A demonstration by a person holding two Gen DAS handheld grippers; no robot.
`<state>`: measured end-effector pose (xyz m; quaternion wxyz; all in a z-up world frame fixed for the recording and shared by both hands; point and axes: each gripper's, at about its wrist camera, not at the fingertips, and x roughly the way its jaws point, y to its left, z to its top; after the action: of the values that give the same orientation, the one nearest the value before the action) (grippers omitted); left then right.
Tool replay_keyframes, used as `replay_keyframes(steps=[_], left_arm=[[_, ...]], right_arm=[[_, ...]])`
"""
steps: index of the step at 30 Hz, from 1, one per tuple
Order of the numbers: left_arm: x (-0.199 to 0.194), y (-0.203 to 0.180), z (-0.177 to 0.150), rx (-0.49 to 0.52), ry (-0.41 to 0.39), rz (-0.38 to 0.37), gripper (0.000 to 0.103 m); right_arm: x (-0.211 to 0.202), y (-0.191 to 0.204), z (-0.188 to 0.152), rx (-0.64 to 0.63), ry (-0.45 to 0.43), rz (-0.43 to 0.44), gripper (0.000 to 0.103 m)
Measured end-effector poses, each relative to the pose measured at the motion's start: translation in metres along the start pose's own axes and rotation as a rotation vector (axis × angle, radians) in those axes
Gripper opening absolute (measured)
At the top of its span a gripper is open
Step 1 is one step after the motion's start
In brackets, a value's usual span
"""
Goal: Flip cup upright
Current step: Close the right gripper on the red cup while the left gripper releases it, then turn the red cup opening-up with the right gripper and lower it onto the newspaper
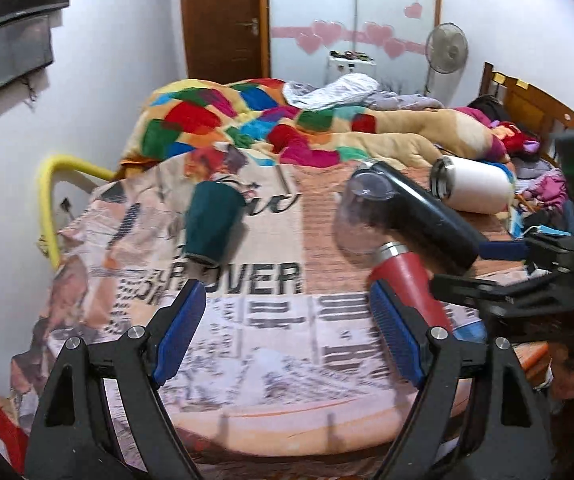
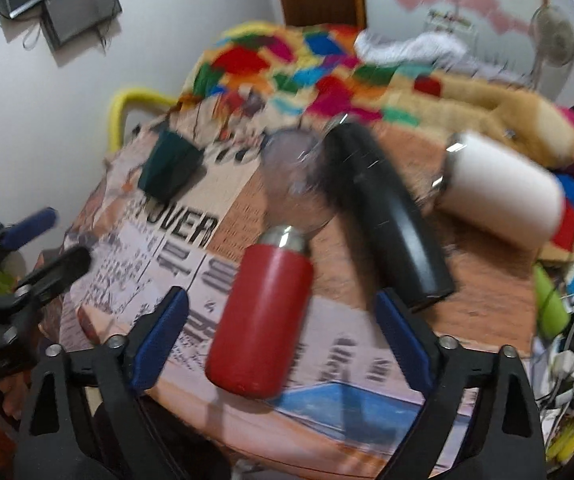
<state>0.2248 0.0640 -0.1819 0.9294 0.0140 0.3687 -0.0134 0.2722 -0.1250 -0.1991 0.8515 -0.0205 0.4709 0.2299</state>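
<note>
Several cups lie on their sides on a printed bed cover [image 1: 247, 344]. A red cup [image 2: 261, 320] lies nearest, steel mouth pointing away; it also shows in the left wrist view [image 1: 409, 280]. Beyond it lie a black flask [image 2: 387, 216], a clear cup [image 2: 299, 176], a white cup [image 2: 503, 196] and a dark green cup [image 1: 213, 224]. My right gripper [image 2: 281, 332] is open, its blue pads either side of the red cup, not touching. My left gripper [image 1: 283, 332] is open and empty over the cover, left of the red cup.
A colourful quilt [image 1: 223, 120] and a plush toy [image 1: 427, 132] lie behind the cups. A yellow bed rail [image 1: 47, 200] stands at the left edge. Clutter and cables [image 2: 567, 340] fill the right side. A wooden headboard [image 1: 527, 104] stands at the far right.
</note>
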Motion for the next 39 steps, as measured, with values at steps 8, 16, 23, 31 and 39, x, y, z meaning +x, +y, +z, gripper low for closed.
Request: replay_keyframes(steps=[8, 16, 23, 31, 39], left_arm=[[-0.004, 0.009, -0.017, -0.023, -0.008, 0.014, 0.084], [-0.003, 0.006, -0.021, -0.032, -0.003, 0.014, 0.084], [-0.006, 0.004, -0.02, -0.043, -0.005, 0.017, 0.084], [-0.012, -0.003, -0.012, -0.061, -0.018, 0.013, 0.084], [-0.011, -0.009, -0.005, -0.062, -0.019, 0.008, 0.084]], right_arm=[[0.062, 0.002, 0.015, 0.047, 0.212, 0.022, 0.069], [0.077, 0.003, 0.018, 0.055, 0.267, 0.033, 0.064], [0.044, 0.004, 0.012, 0.011, 0.184, 0.024, 0.062], [-0.005, 0.002, 0.024, -0.056, 0.017, -0.066, 0.059], [-0.021, 0.005, 0.033, -0.1, -0.051, -0.085, 0.059]])
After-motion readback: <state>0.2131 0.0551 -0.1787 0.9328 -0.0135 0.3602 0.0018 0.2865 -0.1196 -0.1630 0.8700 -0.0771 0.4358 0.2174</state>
